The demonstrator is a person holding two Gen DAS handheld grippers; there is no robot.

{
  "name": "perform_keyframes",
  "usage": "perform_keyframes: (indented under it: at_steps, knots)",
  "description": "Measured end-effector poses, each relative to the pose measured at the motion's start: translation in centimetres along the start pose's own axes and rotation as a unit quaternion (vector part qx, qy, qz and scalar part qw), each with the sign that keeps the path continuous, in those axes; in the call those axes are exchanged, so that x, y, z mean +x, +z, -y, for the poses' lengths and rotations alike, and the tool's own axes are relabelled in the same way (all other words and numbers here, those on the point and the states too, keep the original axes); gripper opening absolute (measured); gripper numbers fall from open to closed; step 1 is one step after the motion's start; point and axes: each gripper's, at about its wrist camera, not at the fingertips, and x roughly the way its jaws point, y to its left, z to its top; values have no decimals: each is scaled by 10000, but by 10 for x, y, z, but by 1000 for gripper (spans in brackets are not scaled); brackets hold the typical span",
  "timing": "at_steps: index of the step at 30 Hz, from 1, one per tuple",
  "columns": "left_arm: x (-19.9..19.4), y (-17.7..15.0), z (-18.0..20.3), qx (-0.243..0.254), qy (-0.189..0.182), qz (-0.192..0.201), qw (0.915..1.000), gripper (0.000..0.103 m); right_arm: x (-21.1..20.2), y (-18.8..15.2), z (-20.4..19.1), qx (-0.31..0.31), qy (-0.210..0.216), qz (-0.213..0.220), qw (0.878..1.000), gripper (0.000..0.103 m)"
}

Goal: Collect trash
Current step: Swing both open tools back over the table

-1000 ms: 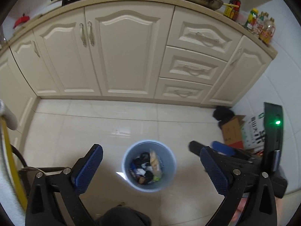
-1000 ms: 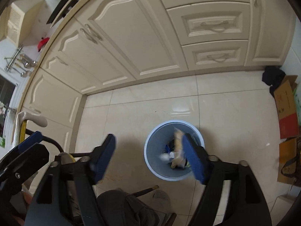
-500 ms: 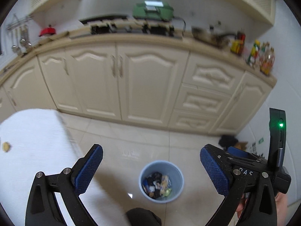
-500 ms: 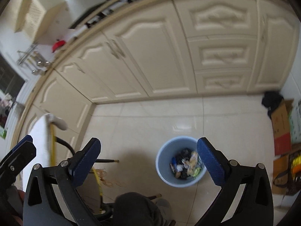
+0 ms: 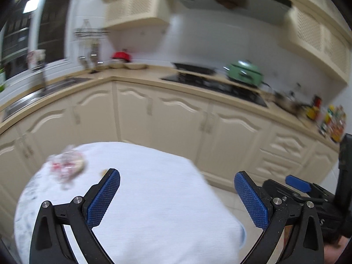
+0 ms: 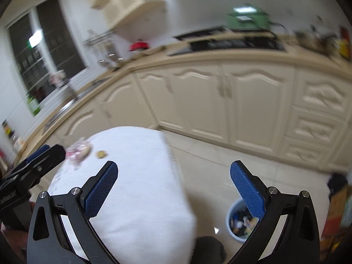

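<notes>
A white-clothed table (image 5: 154,198) fills the lower part of both views. On its far left lie a crumpled clear wrapper with red print (image 5: 66,165) and a small brown scrap (image 5: 103,171); both also show in the right wrist view, the wrapper (image 6: 78,150) and the scrap (image 6: 101,154). My left gripper (image 5: 176,195) is open and empty above the table. My right gripper (image 6: 173,189) is open and empty over the table's right edge. The blue trash bin (image 6: 231,215) with several pieces of rubbish stands on the floor, partly behind my right finger.
Cream kitchen cabinets (image 5: 176,127) run behind the table, with a sink (image 5: 44,90), a hob (image 5: 209,81) and a green pot (image 5: 244,72) on the counter. Bottles (image 5: 332,121) stand at the right. Cardboard boxes (image 6: 338,209) sit on the floor by the bin.
Both grippers have swung up from the bin on the floor toward the table and counter. The bin has left the left wrist view. Both stay open and empty.
</notes>
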Motion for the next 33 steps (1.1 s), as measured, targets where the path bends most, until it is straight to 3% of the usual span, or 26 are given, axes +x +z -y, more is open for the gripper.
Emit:
perform_keyframes:
  at_steps: [10,17,25,33]
  knots:
    - [-112,-40,-98,-639,981,464,9920,102,23,8,-148,-979,585,233,9932,103]
    - [-137,-56,-140,-961,1399,505,9842,102,51,6,-210,-1498,768,151,9856,103]
    - [-93,-46,-169,-1042,1520,320,9823,102,101,7,-238,-1840,758,-144,9799,103]
    - [7,-17,-206,-987,1369,-165,9855,102,174,4,-236,-1890,510,-640,9786,101]
